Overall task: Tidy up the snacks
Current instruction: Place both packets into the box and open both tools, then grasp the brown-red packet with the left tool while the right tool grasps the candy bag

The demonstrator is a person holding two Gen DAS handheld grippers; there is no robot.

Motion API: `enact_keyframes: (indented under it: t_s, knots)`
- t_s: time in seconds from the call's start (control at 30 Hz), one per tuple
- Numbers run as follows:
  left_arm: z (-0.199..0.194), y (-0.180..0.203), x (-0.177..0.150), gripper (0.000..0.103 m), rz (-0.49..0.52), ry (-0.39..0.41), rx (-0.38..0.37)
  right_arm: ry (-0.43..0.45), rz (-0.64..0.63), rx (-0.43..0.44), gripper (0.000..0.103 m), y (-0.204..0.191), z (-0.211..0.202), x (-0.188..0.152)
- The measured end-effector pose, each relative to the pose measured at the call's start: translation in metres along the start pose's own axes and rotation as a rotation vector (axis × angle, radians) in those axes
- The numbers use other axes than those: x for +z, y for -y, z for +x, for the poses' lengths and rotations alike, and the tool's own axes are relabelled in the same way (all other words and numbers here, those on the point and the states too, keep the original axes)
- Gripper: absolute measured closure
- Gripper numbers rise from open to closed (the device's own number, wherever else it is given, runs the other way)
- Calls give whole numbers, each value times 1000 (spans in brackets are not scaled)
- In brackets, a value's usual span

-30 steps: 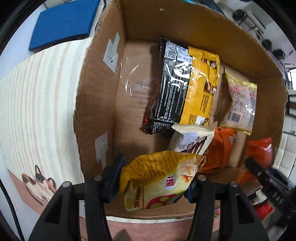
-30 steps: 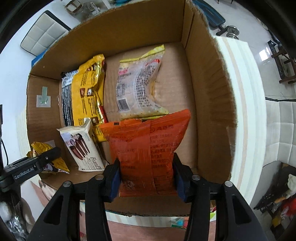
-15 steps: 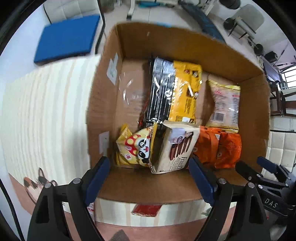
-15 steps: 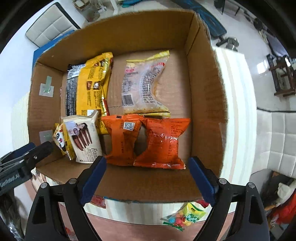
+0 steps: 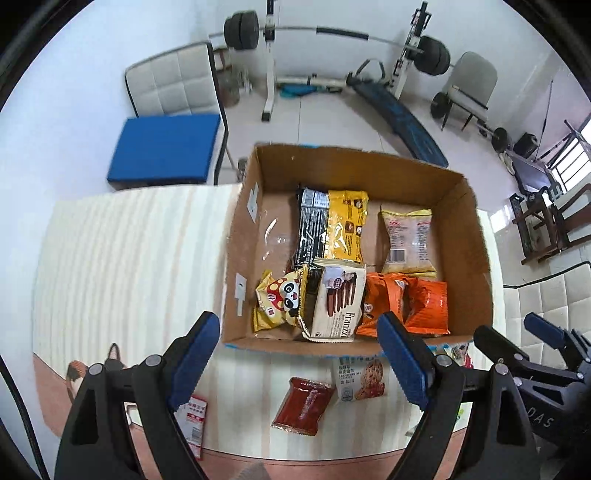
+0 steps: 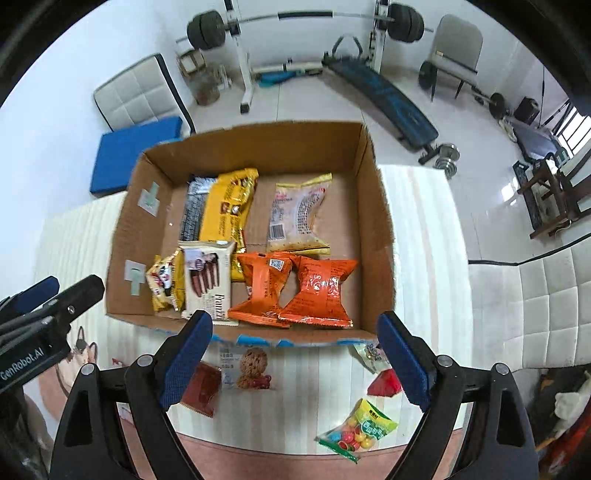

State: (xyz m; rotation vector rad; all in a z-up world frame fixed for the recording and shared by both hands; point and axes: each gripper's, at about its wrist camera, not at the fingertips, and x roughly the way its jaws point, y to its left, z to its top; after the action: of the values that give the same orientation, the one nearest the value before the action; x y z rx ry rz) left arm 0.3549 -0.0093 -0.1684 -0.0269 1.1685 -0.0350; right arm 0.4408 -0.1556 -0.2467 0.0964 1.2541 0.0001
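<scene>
A home gym room: a barbell rack (image 5: 273,55) with weight plates (image 6: 201,35), a slanted workout bench (image 5: 400,118), dumbbells (image 6: 445,155) on tiled floor, padded white chairs (image 5: 173,85)

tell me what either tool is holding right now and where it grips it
Nothing is held. The left tool and right tool both hang open over the table, in front of the box.

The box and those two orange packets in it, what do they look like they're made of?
The box looks like plain brown corrugated cardboard: matte, with raw, slightly ragged cut edges and tape patches on its inner wall. The two orange packets seem to be thin plastic film, perhaps foil-lined: glossy, crinkled, catching highlights, with crimped sealed ends. What lies under the printing can't be told.
</scene>
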Motion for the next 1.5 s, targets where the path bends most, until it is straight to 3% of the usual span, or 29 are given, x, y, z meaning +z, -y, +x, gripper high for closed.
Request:
enact_keyframes:
  t_s: [0.47, 0.63, 0.77, 1.13, 1.3, 1.37, 1.43, 1.5]
  knots:
    - [-60, 12, -34, 16, 39, 125, 9, 165, -16, 4, 10, -5, -82, -36]
    - [-62, 12, -46, 16, 34, 113, -4, 132, 32, 52, 10, 2, -79, -44]
    - [-35, 11, -61, 2, 40, 33, -21, 21, 136, 84, 10, 27, -52, -60]
    - [109, 10, -121, 2, 79, -294, 41, -356, 529, 113, 9, 116, 89, -156]
    - [153, 5, -128, 2, 49, -399, 32, -427, 625, 94, 10, 133, 132, -183]
    - [169, 2, -129, 2, 29, -444, 8, -440, 654, 90, 15, 136, 144, -190]
    - [179, 2, -129, 2, 17, -478, -18, -449, 664, 88, 32, 136, 153, -196]
    - [186, 4, -130, 2, 24, -499, -21, -468, 673, 90, 38, 133, 161, -200]
